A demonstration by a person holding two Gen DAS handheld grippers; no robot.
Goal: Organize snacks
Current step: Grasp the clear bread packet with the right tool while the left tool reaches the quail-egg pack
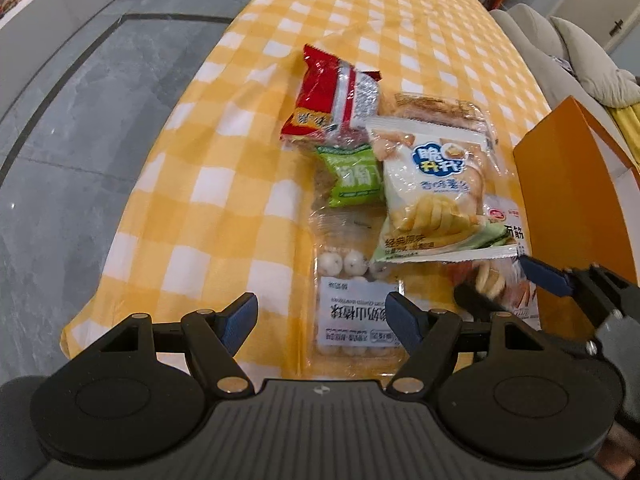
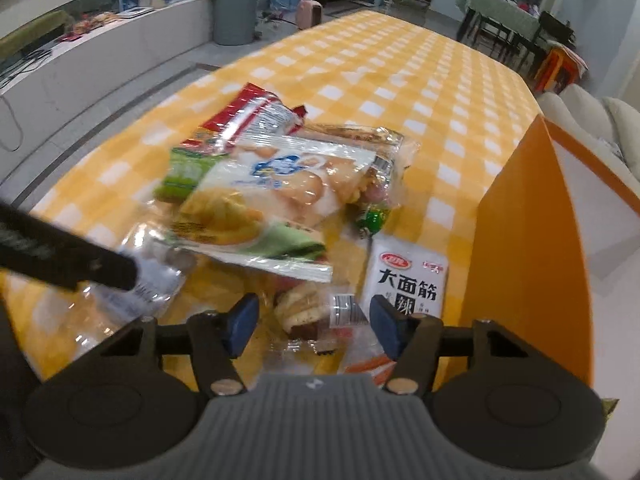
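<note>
A pile of snack packets lies on the yellow-checked tablecloth (image 1: 200, 184). It includes a red packet (image 1: 320, 96), a green packet (image 1: 352, 176), a white chips bag (image 1: 432, 192) (image 2: 256, 200) and a clear bread bag (image 1: 440, 108). My left gripper (image 1: 322, 312) is open just above a clear tray of white balls (image 1: 352, 268) with a paper label. My right gripper (image 2: 314, 320) (image 1: 508, 288) is open, its blue pads either side of a clear packet of round crisps (image 2: 300, 308), not visibly pressing it. A white packet with black characters (image 2: 408, 280) lies beside it.
An orange open box (image 2: 528, 260) (image 1: 576, 200) stands upright at the right of the pile, close to my right gripper. The left gripper's finger (image 2: 72, 260) crosses the right wrist view at the left. Grey floor lies past the table's left edge, a sofa (image 1: 560, 40) beyond the box.
</note>
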